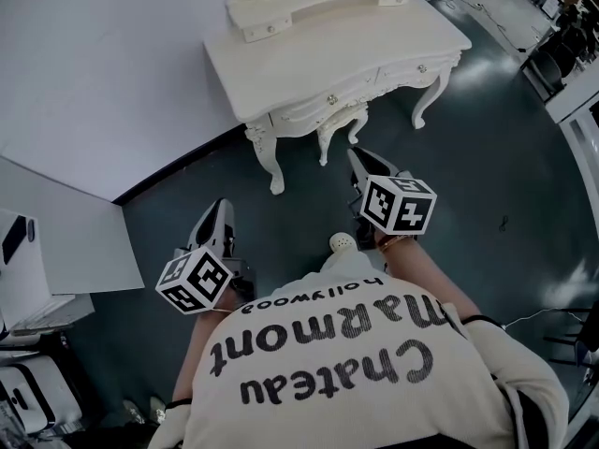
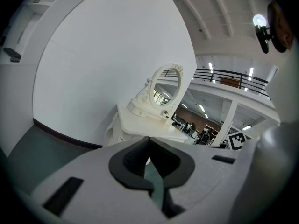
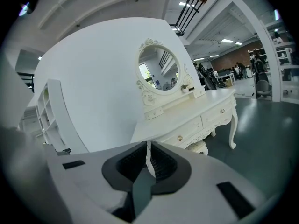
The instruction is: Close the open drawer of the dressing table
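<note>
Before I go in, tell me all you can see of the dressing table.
The dressing table is cream-white, painted wood by its look, with carved curved legs, an oval mirror on a small drawer shelf, and two front drawers with round knobs, both seemingly flush. It stands upright against the white wall on the dark floor, with a matching stool tucked beneath.

Cream shirt (image 1: 374, 419), dark printed lettering (image 1: 328, 344), black-and-white marker cubes (image 1: 194, 281)

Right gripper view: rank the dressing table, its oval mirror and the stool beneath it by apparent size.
1. dressing table, largest.
2. oval mirror.
3. stool, smallest as seen, though mostly hidden under the table.
</note>
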Action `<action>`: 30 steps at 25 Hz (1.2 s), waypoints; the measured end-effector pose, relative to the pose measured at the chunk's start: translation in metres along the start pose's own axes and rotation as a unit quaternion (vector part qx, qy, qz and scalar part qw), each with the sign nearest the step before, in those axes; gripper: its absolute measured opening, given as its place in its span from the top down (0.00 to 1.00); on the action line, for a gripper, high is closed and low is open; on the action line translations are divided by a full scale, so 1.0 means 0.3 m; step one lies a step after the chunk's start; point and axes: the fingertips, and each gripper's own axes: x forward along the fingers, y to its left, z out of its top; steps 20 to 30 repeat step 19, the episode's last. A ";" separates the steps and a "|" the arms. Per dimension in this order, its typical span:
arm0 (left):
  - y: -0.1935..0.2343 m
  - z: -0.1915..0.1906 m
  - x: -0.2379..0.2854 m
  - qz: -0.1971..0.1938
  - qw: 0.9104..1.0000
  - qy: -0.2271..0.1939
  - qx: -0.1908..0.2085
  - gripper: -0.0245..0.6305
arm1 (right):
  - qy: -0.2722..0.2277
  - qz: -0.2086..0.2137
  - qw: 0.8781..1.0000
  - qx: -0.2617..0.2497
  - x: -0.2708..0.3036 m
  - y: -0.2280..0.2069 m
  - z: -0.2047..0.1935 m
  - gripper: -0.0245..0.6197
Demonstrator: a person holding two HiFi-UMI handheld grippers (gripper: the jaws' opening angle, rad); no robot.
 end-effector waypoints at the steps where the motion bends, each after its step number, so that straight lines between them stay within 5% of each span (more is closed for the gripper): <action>1: 0.000 -0.004 -0.006 0.000 1.000 0.001 0.001 0.95 | 0.001 0.000 1.000 0.001 -0.004 0.000 -0.006 0.89; 30: 0.021 -0.038 -0.071 0.008 1.000 0.004 -0.001 0.95 | 0.012 -0.003 1.000 0.012 -0.025 0.009 -0.074 0.89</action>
